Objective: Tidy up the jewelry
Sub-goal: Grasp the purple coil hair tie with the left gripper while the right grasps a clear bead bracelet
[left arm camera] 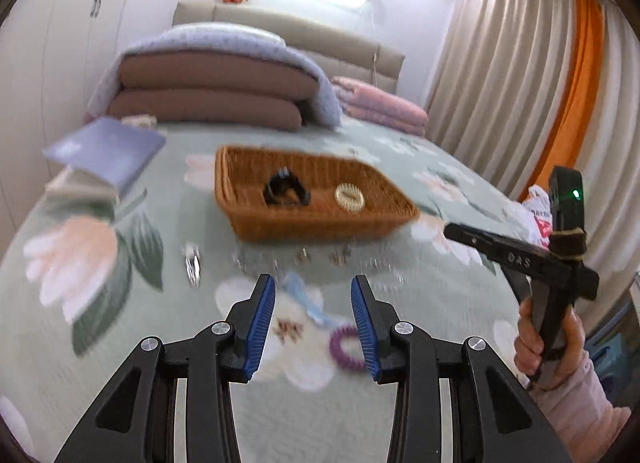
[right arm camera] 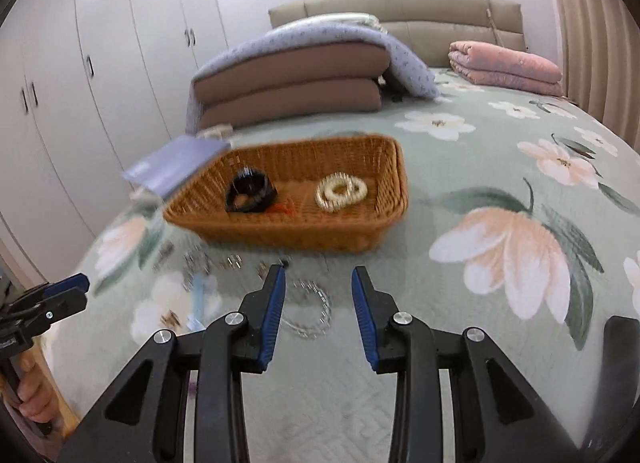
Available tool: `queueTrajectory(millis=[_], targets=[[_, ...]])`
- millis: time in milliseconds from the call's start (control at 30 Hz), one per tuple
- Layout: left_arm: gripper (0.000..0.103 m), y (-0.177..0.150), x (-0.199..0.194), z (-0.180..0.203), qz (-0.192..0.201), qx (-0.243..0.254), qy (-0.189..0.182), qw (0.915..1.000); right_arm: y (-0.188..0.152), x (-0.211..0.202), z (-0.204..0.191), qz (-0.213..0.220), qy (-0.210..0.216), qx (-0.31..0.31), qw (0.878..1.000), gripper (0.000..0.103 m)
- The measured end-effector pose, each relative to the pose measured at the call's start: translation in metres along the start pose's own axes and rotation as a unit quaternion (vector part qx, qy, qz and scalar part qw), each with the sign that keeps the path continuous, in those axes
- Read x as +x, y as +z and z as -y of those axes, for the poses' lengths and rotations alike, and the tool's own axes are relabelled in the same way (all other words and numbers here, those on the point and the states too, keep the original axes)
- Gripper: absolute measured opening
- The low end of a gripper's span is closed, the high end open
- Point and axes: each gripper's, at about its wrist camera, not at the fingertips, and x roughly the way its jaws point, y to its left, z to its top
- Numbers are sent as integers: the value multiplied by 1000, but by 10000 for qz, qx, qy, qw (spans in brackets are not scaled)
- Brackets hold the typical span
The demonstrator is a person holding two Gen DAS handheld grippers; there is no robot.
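Grippers come first: left gripper (left arm camera: 313,327) and right gripper (right arm camera: 318,315) hang part-open and empty over loose jewelry on the bed (right arm camera: 480,295), a chain (right arm camera: 310,313) nearest, likely next for the basket (right arm camera: 384,231) beyond.

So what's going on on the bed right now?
A person is sorting jewelry into a wicker basket on the floral bedspread. A black bracelet and a pearl bracelet already lie inside. Both the left gripper and the right gripper are open and hold nothing. Still on the cover in front of the basket: a silver chain bracelet, a purple coil hair tie and several small blurred pieces.
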Motion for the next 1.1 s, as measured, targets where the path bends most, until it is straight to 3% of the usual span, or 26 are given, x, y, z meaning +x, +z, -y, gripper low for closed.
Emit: queueTrajectory(millis=[167, 300, 667, 967, 1067, 1100], targets=[[41, -22, 29, 6, -489, -113, -228, 9985, -7, 39, 7, -463, -74, -38, 9989, 37], [41, -28, 53, 18, -849, 31, -142, 9963, -7, 56, 5, -597, -104, -75, 9981, 37], [41, -43, 87, 16, -1201, -90, 117, 9927, -8, 81, -6, -863, -357, -308, 9952, 37], [40, -46, 95, 27, -1283, 222, 419, 9906, -9, 88, -20, -911, -587, -708, 9916, 37], [36, -46, 99, 34, -1338, 391, 586, 9885, -11, 90, -30, -934, -681, -951, 9887, 28], [29, -46, 100, 36, -1348, 447, 603, 9880, -12, 90, -35, -931, -677, -1078, 9875, 20]])
